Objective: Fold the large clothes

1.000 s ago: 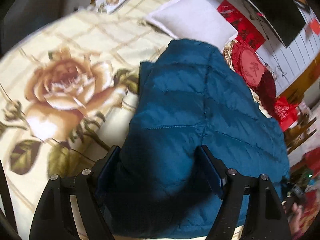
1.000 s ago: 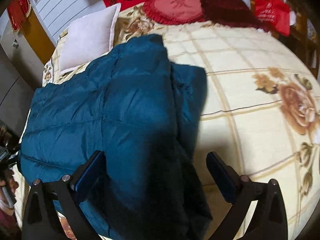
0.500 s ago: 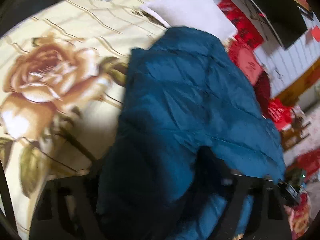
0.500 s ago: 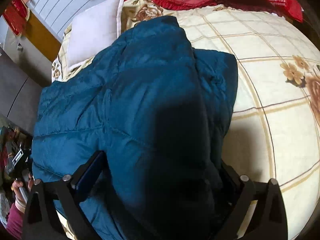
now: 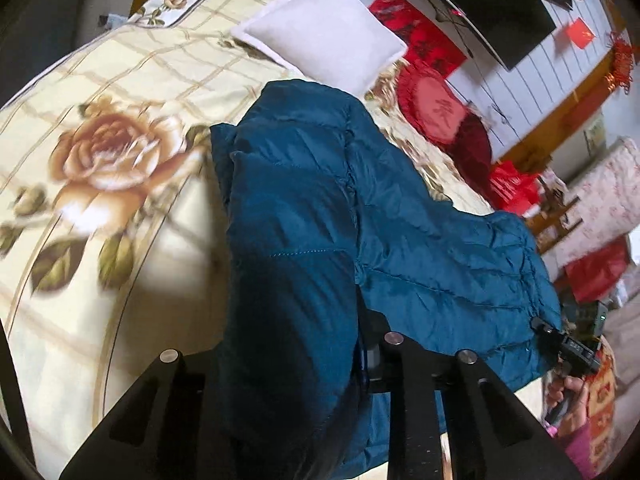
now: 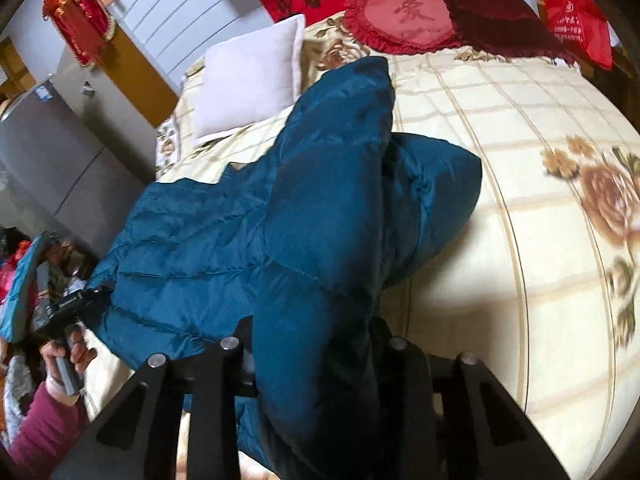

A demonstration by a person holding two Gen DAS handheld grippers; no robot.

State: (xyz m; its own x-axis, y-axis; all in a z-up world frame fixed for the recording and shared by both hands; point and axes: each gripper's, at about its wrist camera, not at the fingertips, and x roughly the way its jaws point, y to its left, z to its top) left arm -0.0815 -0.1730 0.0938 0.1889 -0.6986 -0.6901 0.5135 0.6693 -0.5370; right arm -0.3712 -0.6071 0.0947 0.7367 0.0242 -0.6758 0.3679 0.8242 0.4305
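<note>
A teal quilted down jacket [image 5: 304, 184] lies across the flowered bedspread [image 5: 100, 80]. My left gripper [image 5: 288, 364] has a thick fold of its near edge bunched between the jaws, which are closing and pressing on the cloth. In the right wrist view the jacket [image 6: 320, 200] rises in a ridge from my right gripper [image 6: 316, 356], whose jaws are also closing and pinching a fold. Both held edges are lifted off the bed. The fingertips are mostly buried in fabric.
A white pillow [image 6: 248, 80] lies at the head of the bed, with a red heart cushion [image 6: 404, 16] and a dark red cushion [image 6: 496, 16] beside it. A person's hand [image 6: 68, 344] in a pink sleeve holds the other gripper at the bed's left edge.
Both grippers went from wide open around the jacket's near edge to narrowed onto it. The gripped folds have come up and toward the camera, so the jacket now stands in a ridge.
</note>
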